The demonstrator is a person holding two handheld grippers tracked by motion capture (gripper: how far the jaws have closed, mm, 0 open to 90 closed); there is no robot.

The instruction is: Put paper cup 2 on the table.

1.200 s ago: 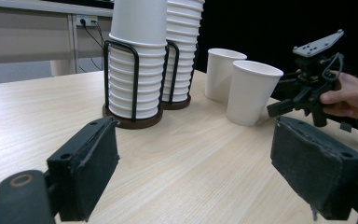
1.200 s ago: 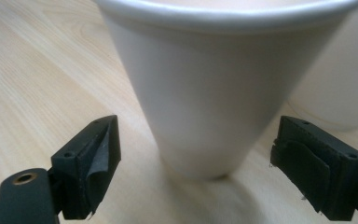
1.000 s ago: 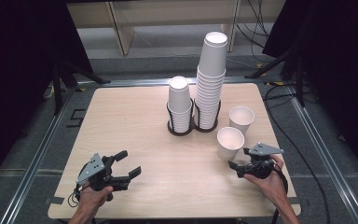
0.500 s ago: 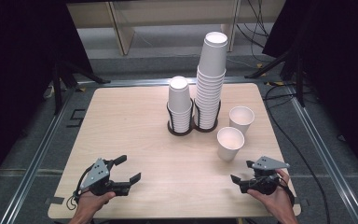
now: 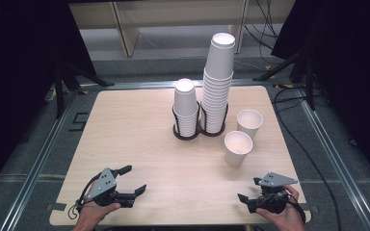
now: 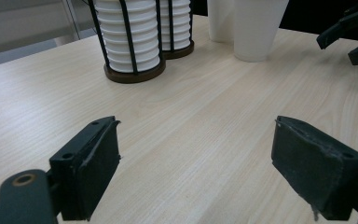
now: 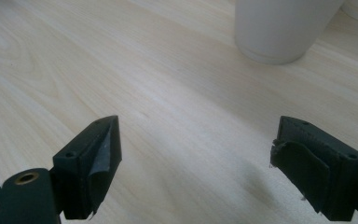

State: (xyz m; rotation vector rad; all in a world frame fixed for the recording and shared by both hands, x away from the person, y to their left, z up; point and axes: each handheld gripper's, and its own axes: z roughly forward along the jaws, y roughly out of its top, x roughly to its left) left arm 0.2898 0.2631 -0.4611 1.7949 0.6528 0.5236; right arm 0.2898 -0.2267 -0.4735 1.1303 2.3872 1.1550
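Two loose white paper cups stand upright right of centre, the nearer cup (image 5: 237,147) (image 7: 284,28) and the farther cup (image 5: 249,122). Behind them a short cup stack (image 5: 185,108) (image 6: 130,42) and a tall cup stack (image 5: 218,82) sit in a black wire holder (image 5: 192,134). My left gripper (image 5: 134,179) (image 6: 196,163) rests open near the front left edge, nothing between its jaws. My right gripper (image 5: 248,189) (image 7: 196,163) lies open near the front right edge, well short of the nearer cup, jaws empty.
The wooden table (image 5: 125,130) has a metal frame rail (image 5: 38,159) along its sides. Black stands and cables (image 5: 308,96) surround it at the back and right. The left gripper view catches the right gripper (image 6: 354,32) at its top right.
My right gripper has drawn back from beside the nearer cup toward the table's front edge. The left gripper has shifted slightly toward the front. Both stay open.
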